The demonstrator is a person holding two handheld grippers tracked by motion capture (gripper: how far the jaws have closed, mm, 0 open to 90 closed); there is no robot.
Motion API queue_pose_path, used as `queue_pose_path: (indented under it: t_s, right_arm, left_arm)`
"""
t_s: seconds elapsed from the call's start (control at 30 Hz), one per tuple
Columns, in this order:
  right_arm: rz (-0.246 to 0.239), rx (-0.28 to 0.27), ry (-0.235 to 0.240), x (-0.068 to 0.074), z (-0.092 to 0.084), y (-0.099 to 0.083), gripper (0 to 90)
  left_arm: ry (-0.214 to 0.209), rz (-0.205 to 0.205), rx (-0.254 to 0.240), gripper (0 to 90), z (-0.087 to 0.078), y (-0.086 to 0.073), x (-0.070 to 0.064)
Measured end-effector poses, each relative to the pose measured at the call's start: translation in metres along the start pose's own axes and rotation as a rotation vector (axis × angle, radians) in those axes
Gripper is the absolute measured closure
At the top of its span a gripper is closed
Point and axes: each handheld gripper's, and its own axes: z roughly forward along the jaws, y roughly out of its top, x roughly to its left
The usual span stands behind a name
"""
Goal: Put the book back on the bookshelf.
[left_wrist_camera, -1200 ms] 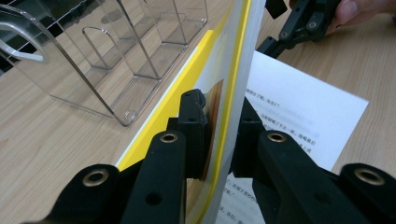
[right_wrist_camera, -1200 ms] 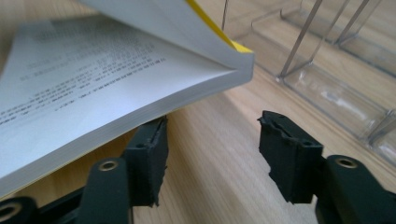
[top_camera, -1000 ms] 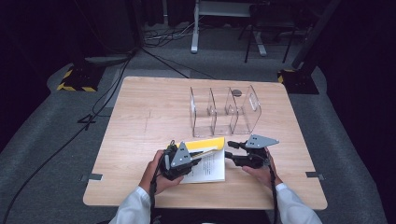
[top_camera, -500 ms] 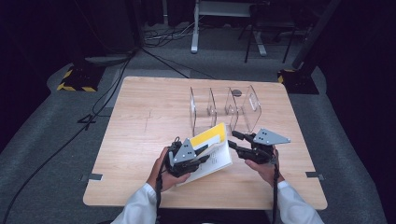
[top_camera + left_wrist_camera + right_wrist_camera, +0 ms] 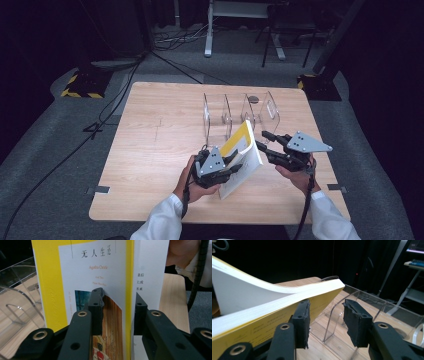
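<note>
While the left claw (image 5: 231,162) pinches the book (image 5: 243,156) by its spine edge, one jaw lies on the yellow-and-white cover and the other on the back, and the book stands tilted above the near half of the worktop (image 5: 150,140), its top leaning toward the clear rack (image 5: 240,112). The left jaws have just been opening a little, with the book between them and the pads on it. In the left gripper view the book (image 5: 100,277) rises upright between the jaws. The right claw (image 5: 267,140) hovers just beside the book's right edge, jaws spread and lately closing, nothing between them. In the right gripper view its left jaw sits under the curving page block (image 5: 274,302), the rack (image 5: 342,312) behind
</note>
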Motion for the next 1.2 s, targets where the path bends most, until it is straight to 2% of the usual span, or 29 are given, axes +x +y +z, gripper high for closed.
queue_pose_path:
  t_s: [0.1, 0.13, 0.17, 0.23, 0.4, 0.43, 0.5, 0.57, 0.63, 0.67, 0.73, 0.77, 0.87, 0.93, 0.97, 1.0, 1.03, 1.07, 1.2]
  right_arm:
    - [0.009, -0.015, 0.017, 0.005, 0.005, 0.003, 57.1]
    - [-0.003, -0.021, 0.037, 0.013, 0.010, 0.006, 55.0]
    - [-0.003, -0.021, 0.037, 0.013, 0.010, 0.006, 55.0]
    - [-0.010, -0.028, 0.071, 0.021, 0.016, 0.009, 53.3]
    - [-0.058, -0.001, 0.141, 0.046, 0.035, 0.010, 46.8]
    - [-0.059, 0.008, 0.164, 0.051, 0.039, 0.009, 46.2]
    - [-0.079, 0.022, 0.173, 0.059, 0.047, 0.006, 45.5]
    - [-0.076, 0.035, 0.190, 0.063, 0.052, 0.001, 43.8]
    - [-0.068, 0.046, 0.199, 0.063, 0.054, -0.002, 42.7]
    - [-0.070, 0.059, 0.195, 0.061, 0.055, -0.006, 41.6]
    - [-0.070, 0.063, 0.197, 0.060, 0.054, -0.008, 40.8]
    - [-0.068, 0.065, 0.197, 0.058, 0.053, -0.009, 39.5]
    - [-0.058, 0.066, 0.192, 0.048, 0.044, -0.013, 35.9]
    - [-0.027, 0.069, 0.186, 0.035, 0.033, -0.020, 34.8]
    - [-0.027, 0.069, 0.186, 0.035, 0.033, -0.020, 34.8]
    - [-0.021, 0.072, 0.157, 0.028, 0.025, -0.023, 34.9]
    - [-0.021, 0.072, 0.157, 0.028, 0.025, -0.023, 34.9]
    - [-0.023, 0.079, 0.139, 0.024, 0.021, -0.024, 34.9]
    - [-0.007, 0.082, 0.078, 0.009, 0.005, -0.030, 35.0]
  left_arm:
    - [-0.001, -0.016, 0.000, 69.9, -0.008, -0.004, 0.003]
    - [0.005, -0.033, -0.003, 69.9, -0.018, -0.009, 0.004]
    - [0.005, -0.033, -0.003, 70.0, -0.018, -0.009, 0.004]
    - [0.015, -0.053, -0.003, 70.4, -0.029, -0.015, 0.006]
    - [0.074, -0.076, 0.049, 72.0, -0.046, -0.034, 0.006]
    - [0.076, -0.077, 0.058, 72.8, -0.047, -0.038, 0.006]
    - [0.080, -0.090, 0.053, 73.7, -0.049, -0.044, 0.008]
    - [0.061, -0.103, 0.044, 74.4, -0.049, -0.047, 0.011]
    - [0.056, -0.099, 0.042, 74.8, -0.049, -0.048, 0.012]
    - [0.033, -0.107, 0.029, 75.6, -0.047, -0.050, 0.013]
    - [0.025, -0.110, 0.023, 77.0, -0.045, -0.050, 0.014]
    - [0.004, -0.119, 0.014, 77.0, -0.041, -0.049, 0.014]
    - [-0.013, -0.130, -0.015, 79.1, -0.028, -0.045, 0.013]
    - [-0.031, -0.127, -0.024, 80.1, -0.014, -0.039, 0.013]
    - [-0.031, -0.127, -0.024, 80.1, -0.014, -0.039, 0.013]
    - [-0.042, -0.125, -0.022, 79.8, -0.001, -0.033, 0.012]
    - [-0.042, -0.125, -0.022, 79.7, -0.001, -0.033, 0.012]
    - [-0.041, -0.111, -0.020, 79.7, 0.006, -0.030, 0.012]
    - [-0.066, -0.117, -0.035, 79.6, 0.031, -0.021, 0.011]
